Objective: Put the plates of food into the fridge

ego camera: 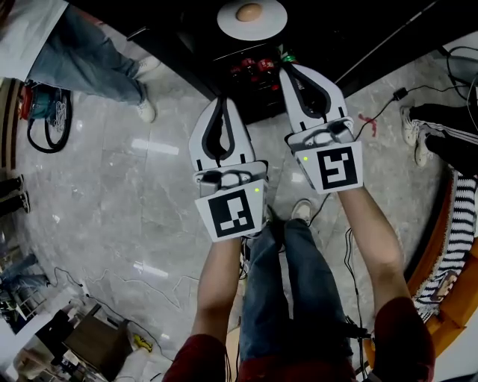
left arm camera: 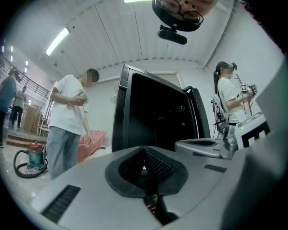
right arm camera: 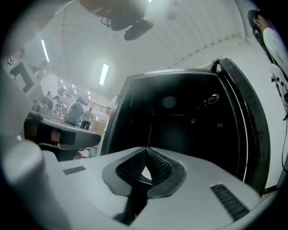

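The black fridge (right arm camera: pixel 180 130) stands open in front of both grippers. The left gripper (ego camera: pixel 222 101) and right gripper (ego camera: pixel 287 69) hang side by side, jaws pressed together on nothing. The white plate (ego camera: pixel 270 20) with its round bun (ego camera: pixel 249 12) lies just beyond their tips, so I'd say pickup hasn't begun; next, the jaws must part and reach for its rim.

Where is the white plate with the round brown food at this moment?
In the head view the white plate lies at top centre, just beyond the red items and ahead of the right hand-held gripper.
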